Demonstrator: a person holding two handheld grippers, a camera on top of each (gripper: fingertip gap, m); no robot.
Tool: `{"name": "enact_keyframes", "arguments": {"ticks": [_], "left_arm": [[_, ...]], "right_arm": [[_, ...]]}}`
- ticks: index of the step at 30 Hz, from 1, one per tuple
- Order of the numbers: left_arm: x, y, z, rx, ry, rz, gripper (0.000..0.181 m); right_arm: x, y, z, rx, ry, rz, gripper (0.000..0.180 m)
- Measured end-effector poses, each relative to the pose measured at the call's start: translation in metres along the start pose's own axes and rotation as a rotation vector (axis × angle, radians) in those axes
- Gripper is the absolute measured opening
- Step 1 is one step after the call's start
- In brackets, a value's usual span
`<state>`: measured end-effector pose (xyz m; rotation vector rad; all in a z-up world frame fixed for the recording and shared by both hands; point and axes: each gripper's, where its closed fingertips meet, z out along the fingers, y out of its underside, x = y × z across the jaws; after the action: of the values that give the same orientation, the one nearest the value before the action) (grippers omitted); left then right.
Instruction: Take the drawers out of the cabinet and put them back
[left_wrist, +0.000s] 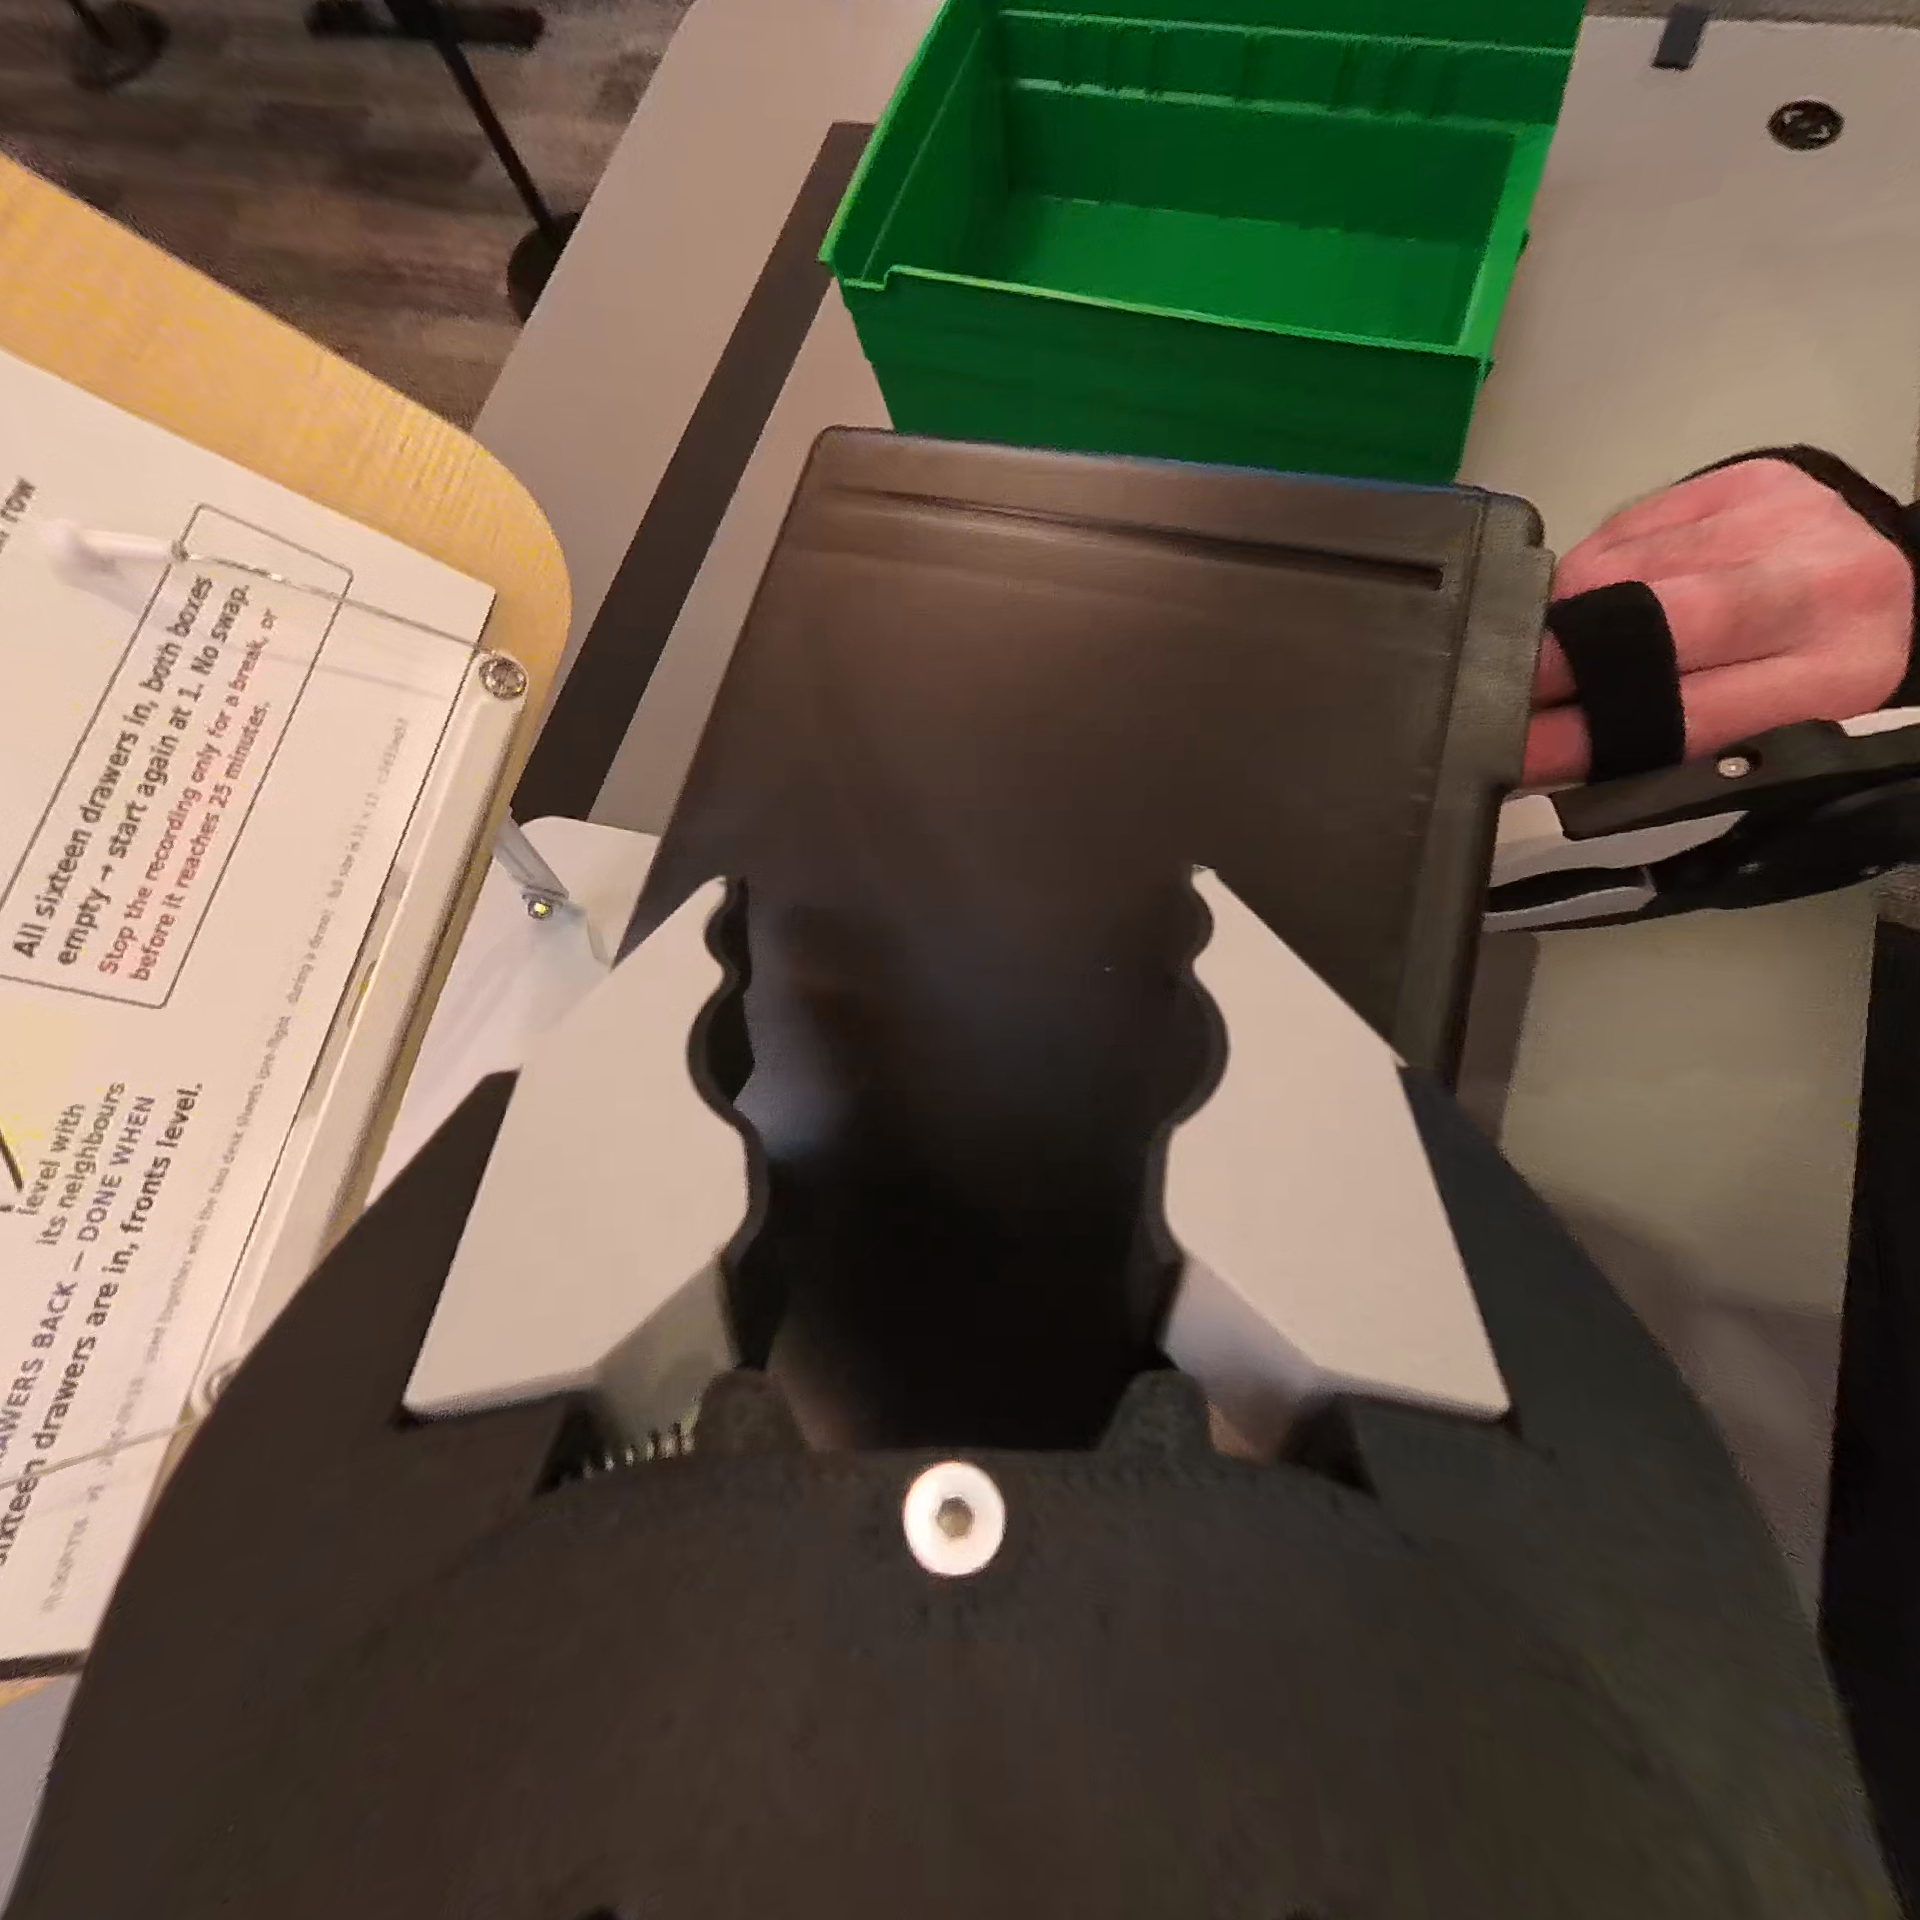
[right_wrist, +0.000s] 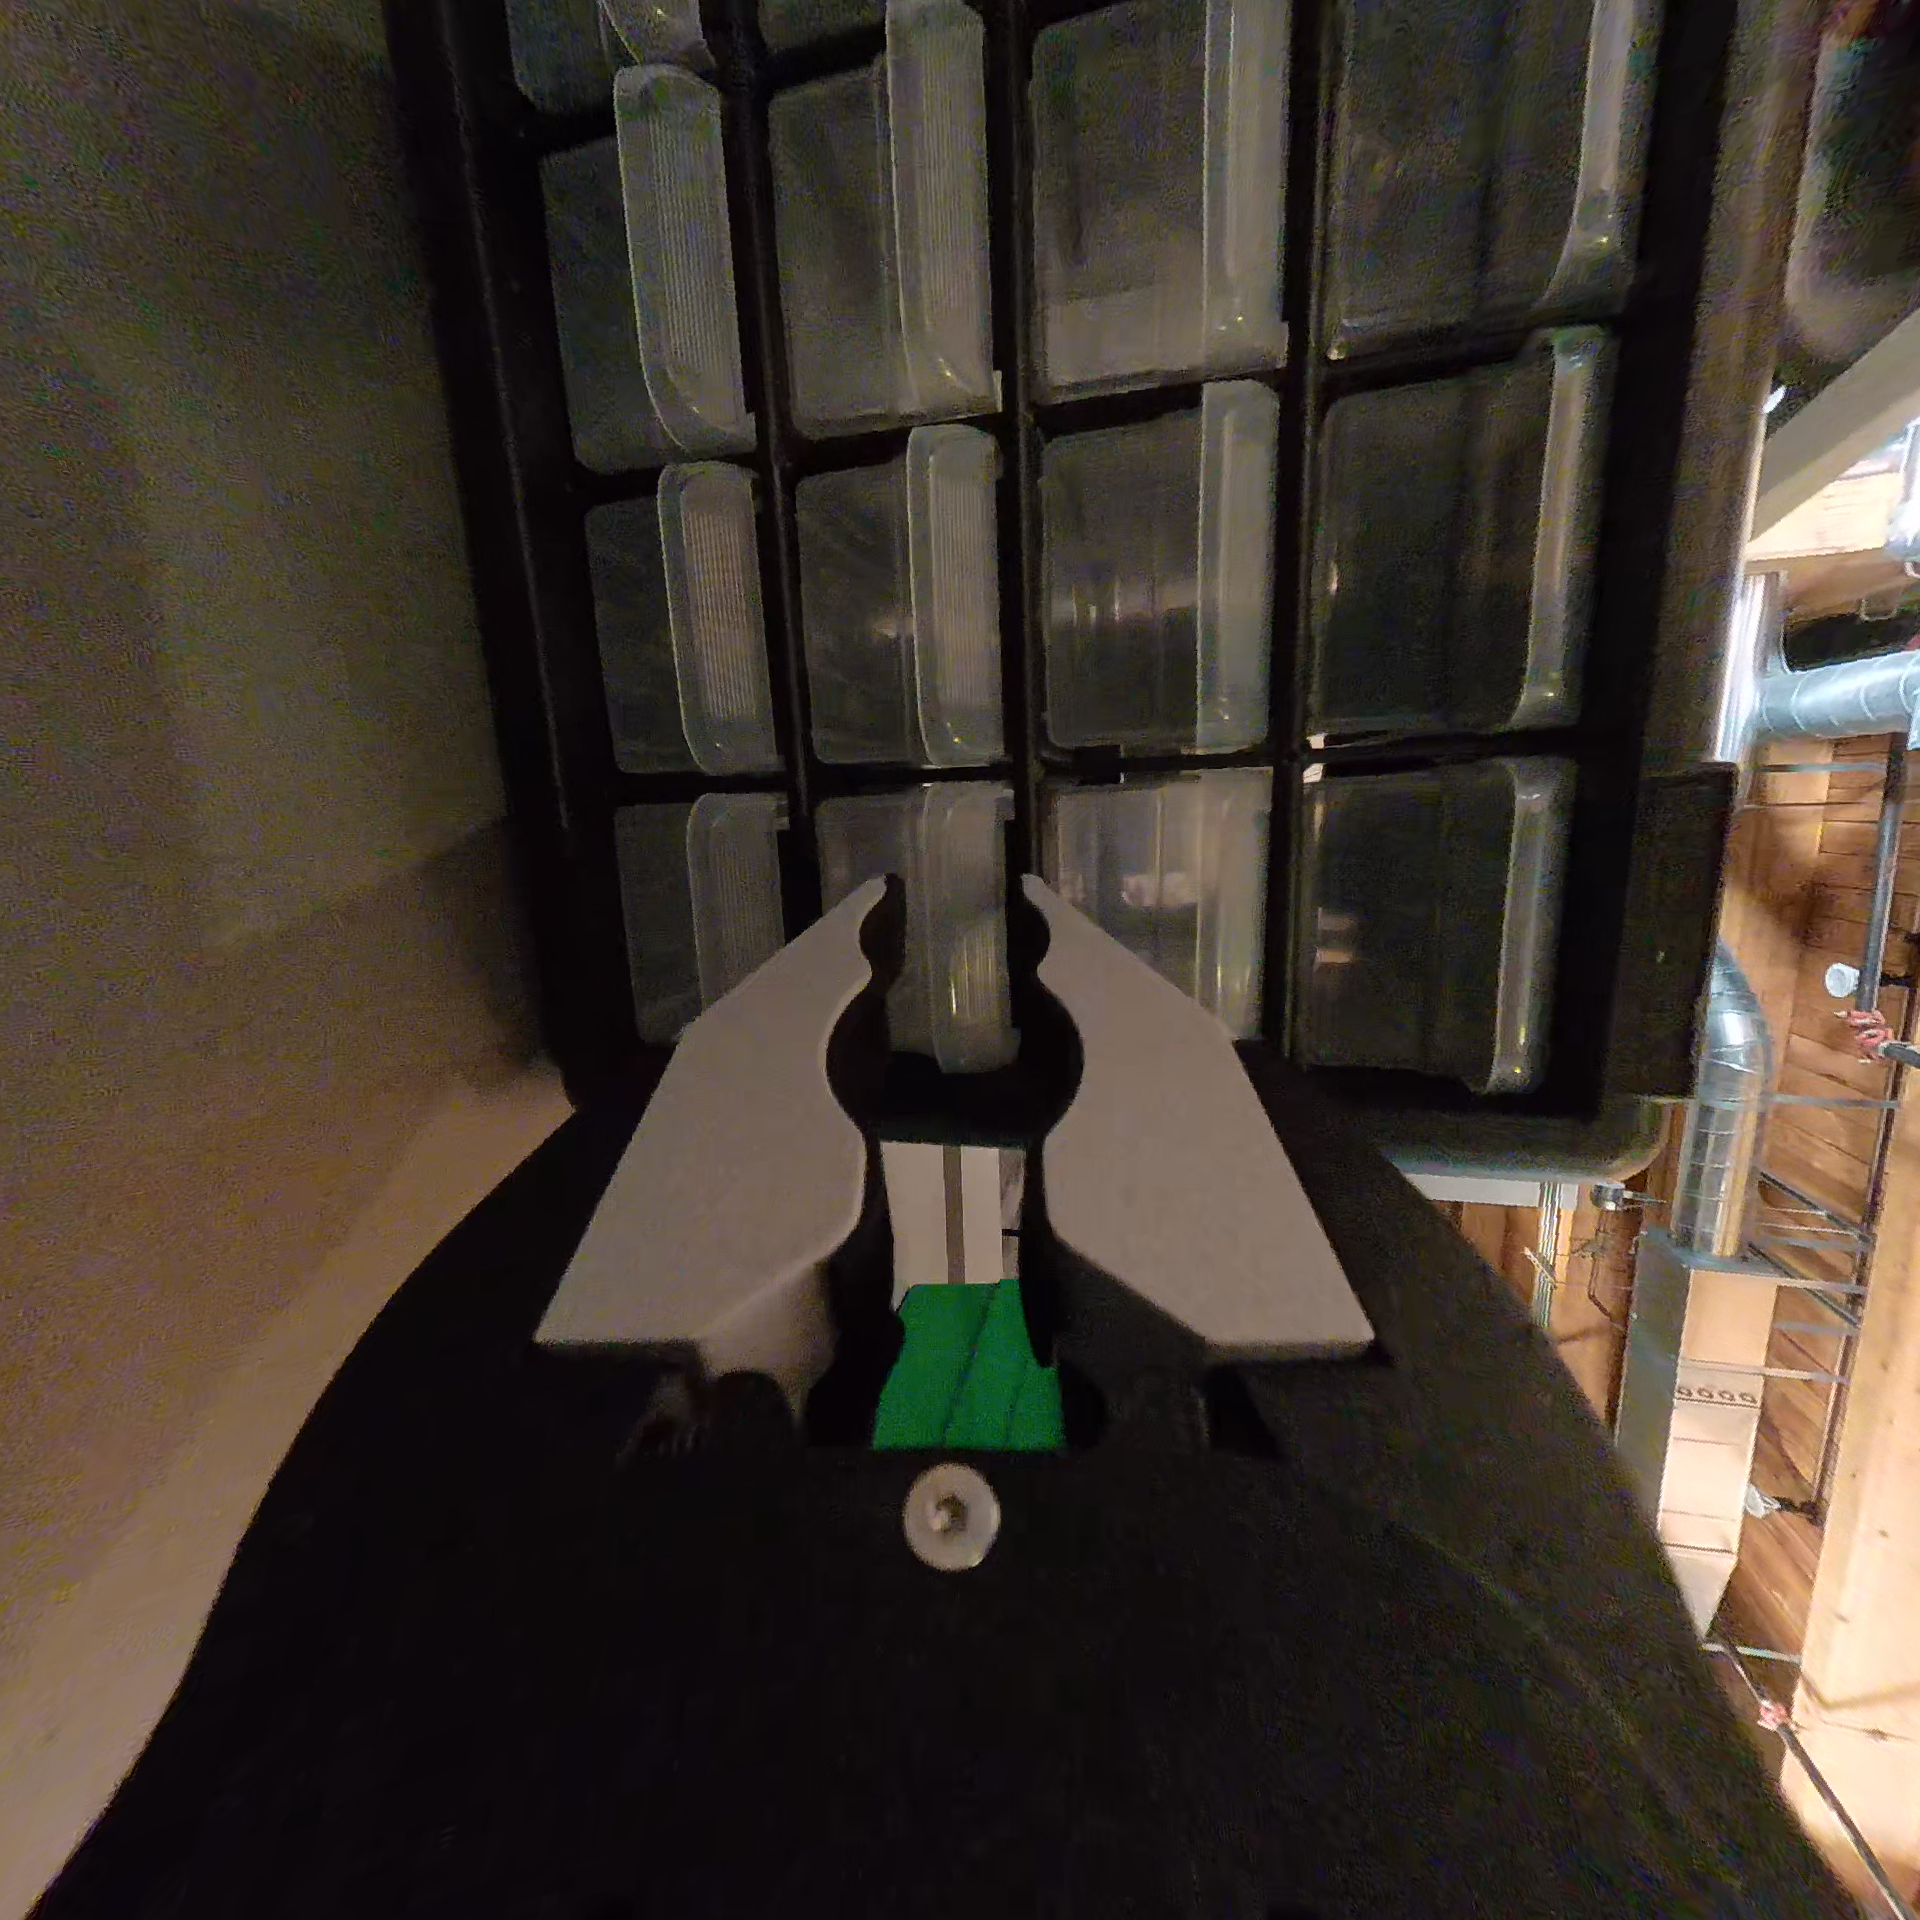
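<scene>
The black cabinet (left_wrist: 1091, 675) shows from above in the left wrist view. My left gripper (left_wrist: 961, 878) hovers over its top, jaws wide open and empty. In the right wrist view the cabinet's front (right_wrist: 1018, 416) shows turned sideways, a grid of clear plastic drawers, all pushed in. My right gripper (right_wrist: 956, 883) is closed around the ribbed handle of one clear drawer (right_wrist: 961, 966) in the row nearest the camera. That gripper also shows in the left wrist view (left_wrist: 1714, 831), held by a hand (left_wrist: 1745, 623) at the cabinet's front edge.
A green open bin (left_wrist: 1195, 281) stands just behind the cabinet on the grey table (left_wrist: 1714, 312); a piece of it shows in the right wrist view (right_wrist: 966, 1371). A printed instruction sheet (left_wrist: 208, 831) under a clear plate lies on a wooden surface at the left.
</scene>
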<state>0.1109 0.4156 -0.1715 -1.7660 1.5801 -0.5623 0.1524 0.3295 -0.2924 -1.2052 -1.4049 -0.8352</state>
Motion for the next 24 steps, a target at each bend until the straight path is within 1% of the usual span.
{"name": "enact_keyframes", "arguments": {"ticks": [1,7,11,19,20,22,24], "left_arm": [[0.001,0.000,0.000,0.000,0.007,0.006,0.078],[0.002,0.004,0.004,-0.031,0.082,-0.070,0.077],[0.002,0.003,0.004,-0.026,0.071,-0.065,0.072],[0.002,0.003,0.003,-0.026,0.077,-0.067,0.070],[0.002,0.003,0.003,-0.025,0.078,-0.065,0.070],[0.003,0.003,0.003,-0.025,0.079,-0.064,0.069],[0.003,0.003,0.003,-0.025,0.080,-0.065,0.069]], "right_arm": [[0.001,0.000,0.000,0.001,0.006,0.002,0.014],[0.003,0.000,-0.001,-0.002,0.010,0.010,0.013],[0.001,-0.004,-0.009,0.011,0.011,0.000,0.012],[-0.013,-0.024,-0.058,0.034,-0.022,0.058,0.013],[-0.015,-0.023,-0.062,0.019,-0.037,0.081,0.015],[-0.018,-0.023,-0.069,0.000,-0.061,0.124,0.041],[-0.011,-0.029,-0.077,0.018,-0.076,0.173,0.046]]}}
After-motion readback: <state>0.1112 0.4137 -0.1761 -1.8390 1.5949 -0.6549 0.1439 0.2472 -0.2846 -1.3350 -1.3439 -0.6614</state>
